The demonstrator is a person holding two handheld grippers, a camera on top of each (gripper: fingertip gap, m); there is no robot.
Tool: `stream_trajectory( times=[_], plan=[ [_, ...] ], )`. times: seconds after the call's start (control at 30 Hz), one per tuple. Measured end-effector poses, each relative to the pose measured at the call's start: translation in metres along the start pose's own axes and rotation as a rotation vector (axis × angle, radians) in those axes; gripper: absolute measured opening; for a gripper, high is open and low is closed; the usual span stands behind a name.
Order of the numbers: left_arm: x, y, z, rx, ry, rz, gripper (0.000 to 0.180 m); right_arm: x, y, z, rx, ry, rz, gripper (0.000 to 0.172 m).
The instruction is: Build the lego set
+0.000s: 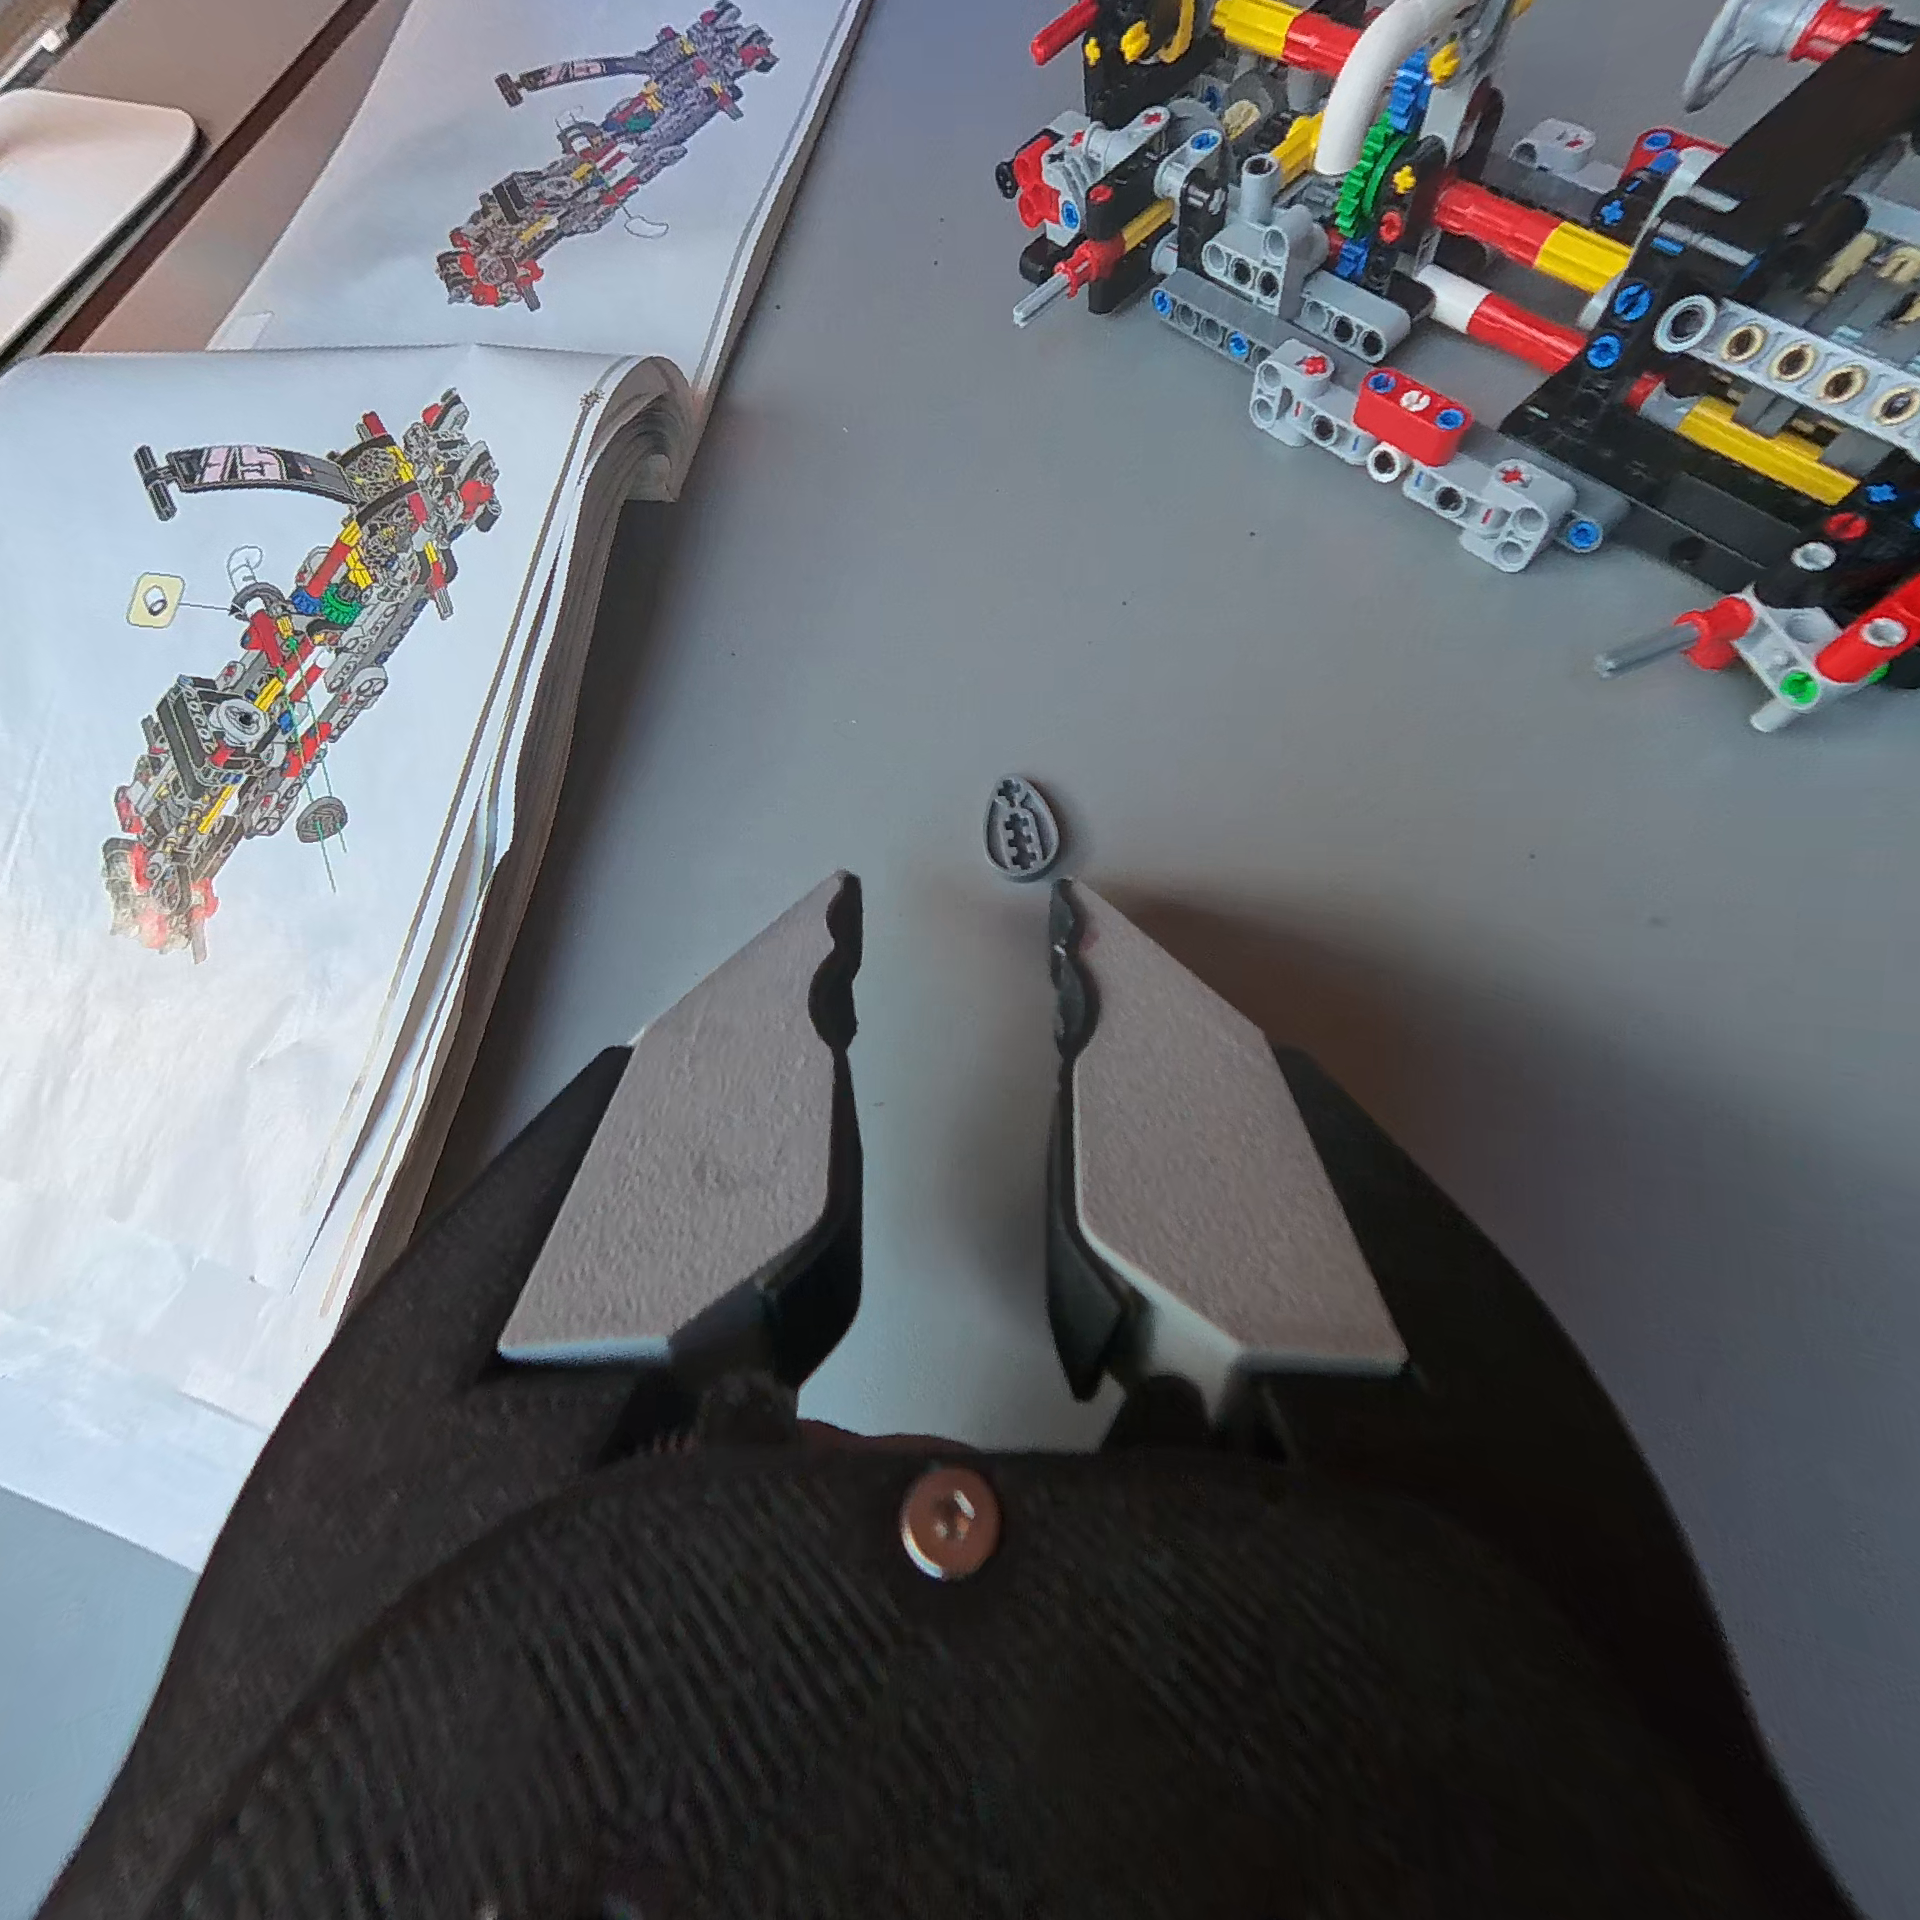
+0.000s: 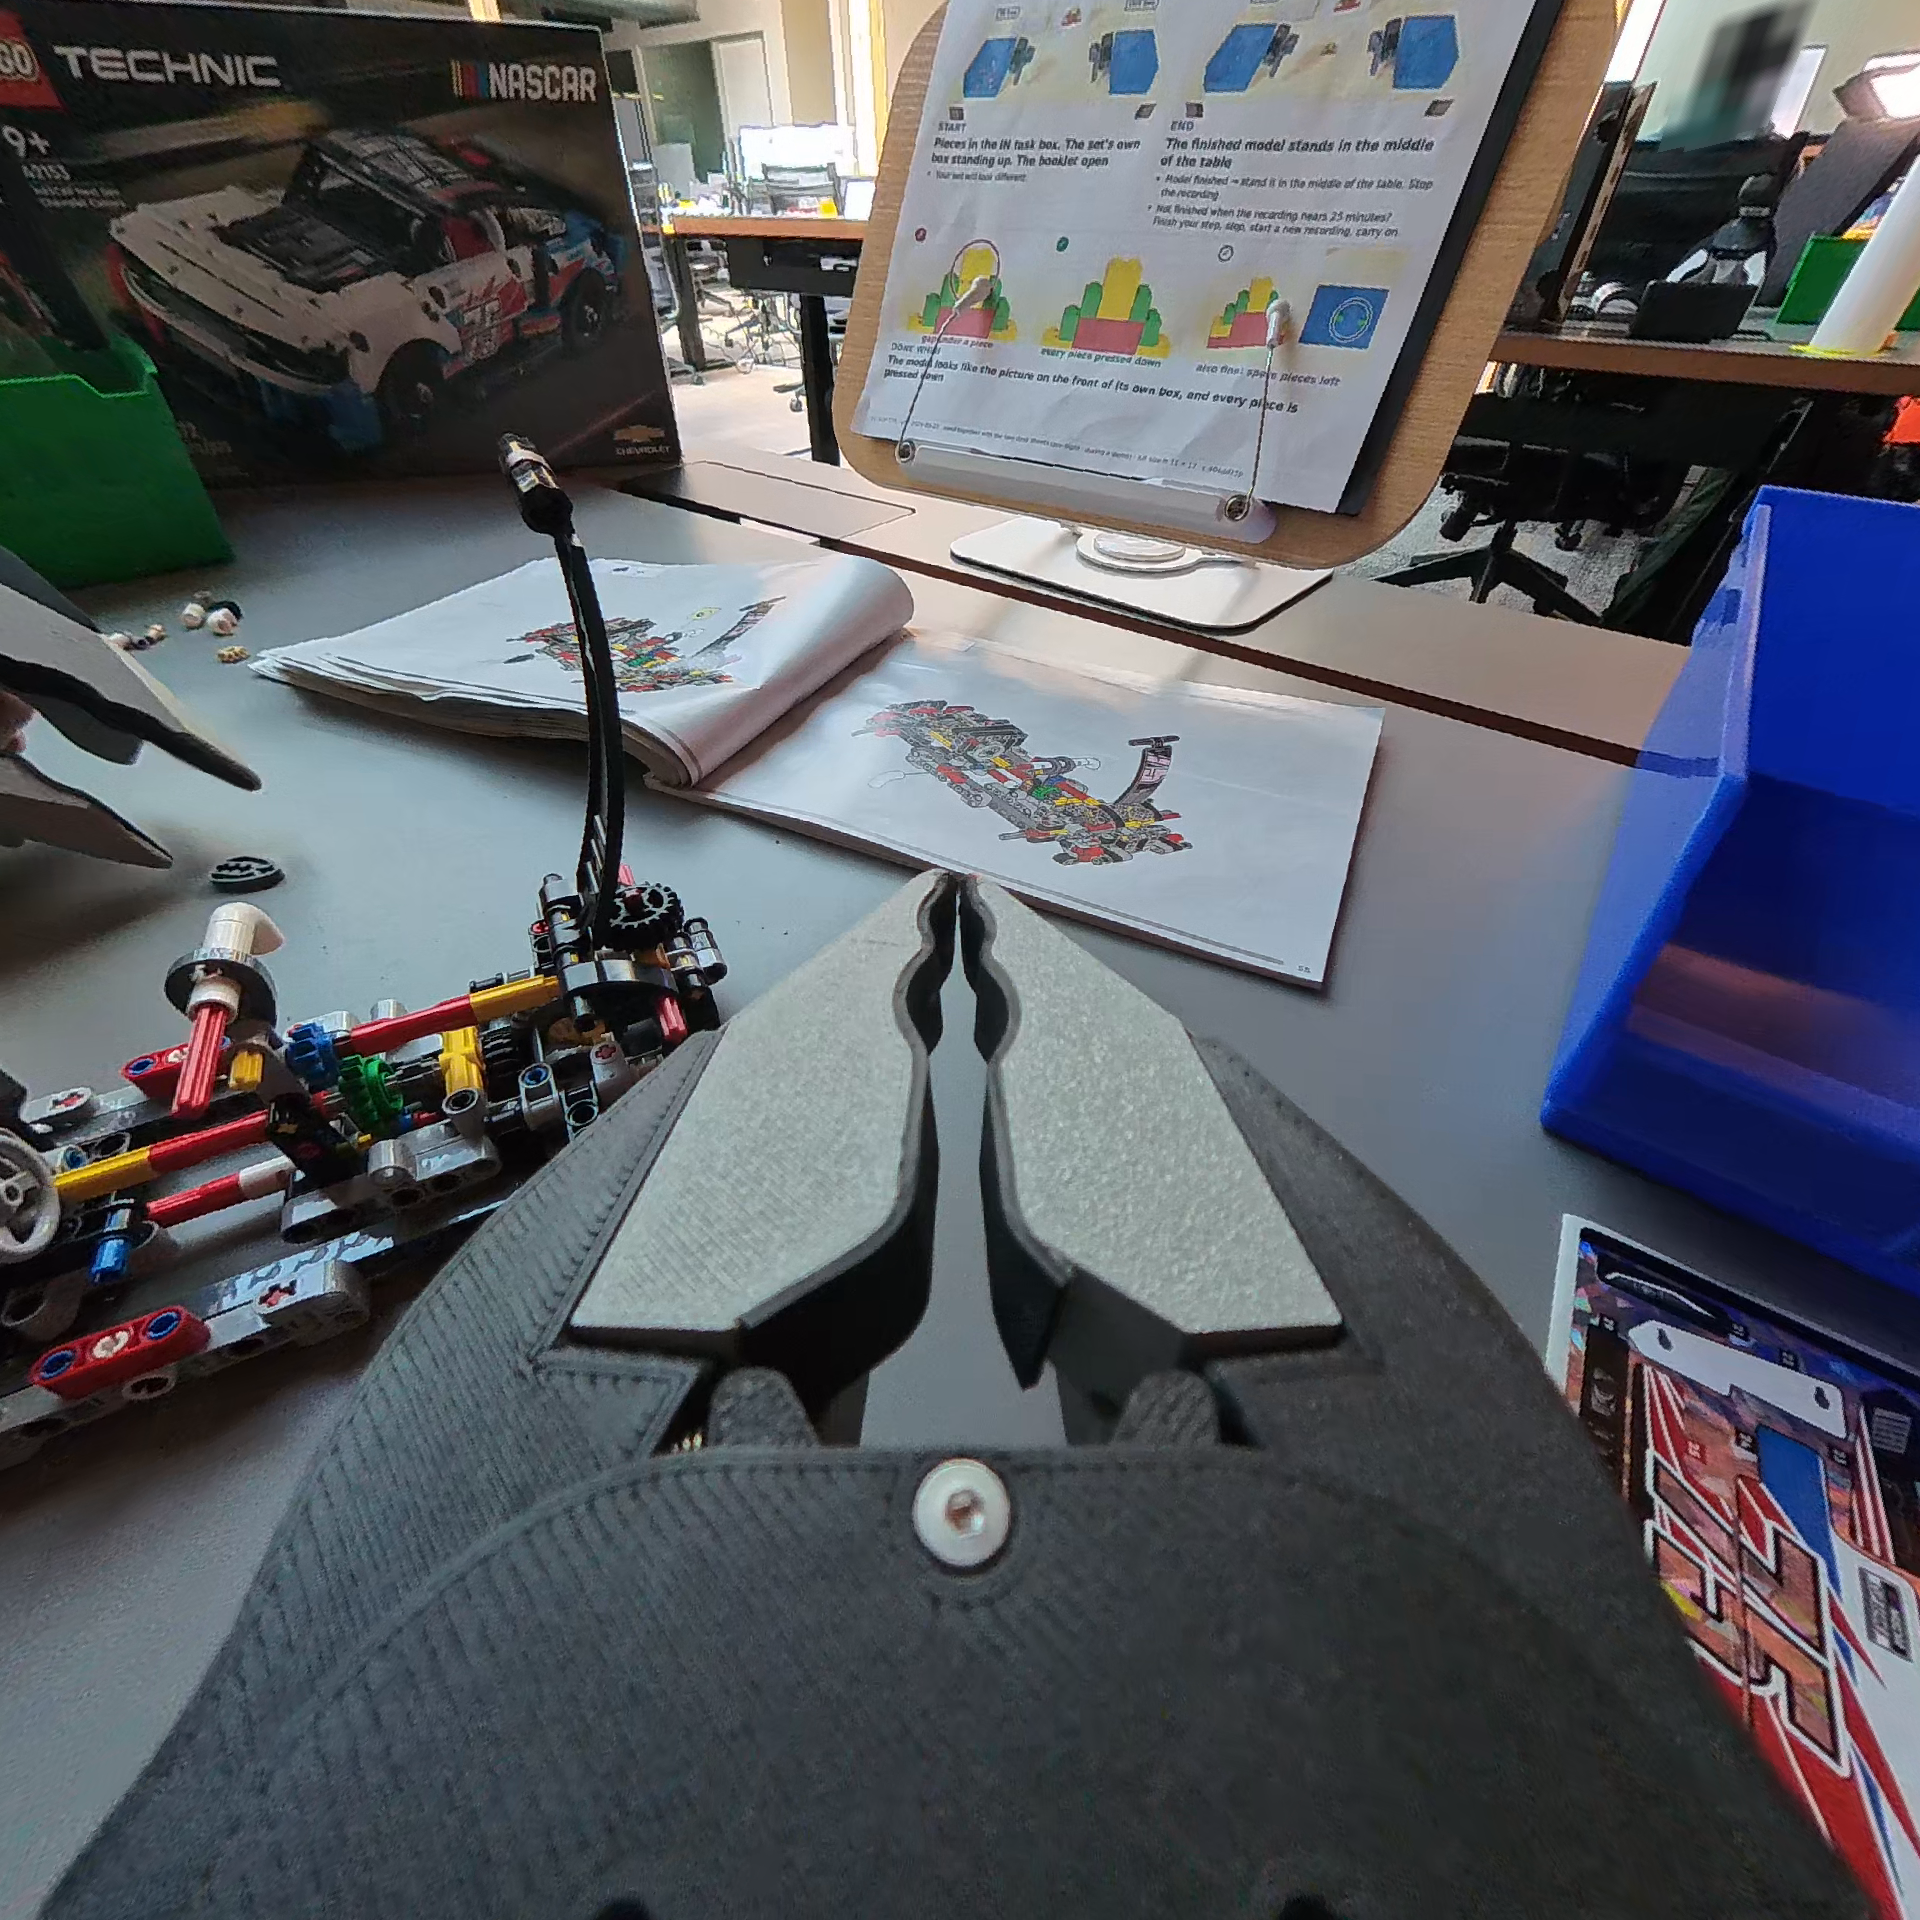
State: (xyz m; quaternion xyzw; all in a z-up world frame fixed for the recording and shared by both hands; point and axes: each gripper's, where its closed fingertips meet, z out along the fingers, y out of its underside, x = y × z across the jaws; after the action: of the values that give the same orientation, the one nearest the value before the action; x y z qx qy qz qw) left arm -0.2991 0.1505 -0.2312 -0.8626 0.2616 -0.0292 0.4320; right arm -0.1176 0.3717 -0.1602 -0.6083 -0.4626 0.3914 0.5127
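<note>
Left tongs (image 1: 956, 883) narrowly parted, empty; small grey egg-shaped piece (image 1: 1023, 828) flat on counter (image 1: 1195, 675), just beyond right fingertip, long axis pointing away. Right tongs (image 2: 958, 883) closed, empty, well apart.

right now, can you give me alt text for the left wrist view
The left gripper hangs open and empty over a grey table, a small grey egg-shaped piece lying just beyond its fingertips. An open instruction booklet lies left, a part-built brick model upper right.
</note>
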Motion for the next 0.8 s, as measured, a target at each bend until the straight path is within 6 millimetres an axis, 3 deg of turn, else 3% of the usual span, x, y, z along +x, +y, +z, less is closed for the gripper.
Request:
stream_trajectory(
  times=[0.27,0.5,0.8],
  plan=[
    [-0.002,0.004,0.004,-0.039,-0.034,0.020,0.041,-0.002,-0.003,-0.003,0.025,-0.009,0.006,0.000],
    [0.002,0.005,0.005,-0.047,0.007,0.004,0.037,-0.003,-0.002,-0.001,0.018,-0.020,0.011,0.000],
    [0.015,-0.007,0.023,-0.077,0.066,-0.185,0.031,-0.005,-0.002,0.000,0.016,-0.028,0.015,0.000]
  ],
)
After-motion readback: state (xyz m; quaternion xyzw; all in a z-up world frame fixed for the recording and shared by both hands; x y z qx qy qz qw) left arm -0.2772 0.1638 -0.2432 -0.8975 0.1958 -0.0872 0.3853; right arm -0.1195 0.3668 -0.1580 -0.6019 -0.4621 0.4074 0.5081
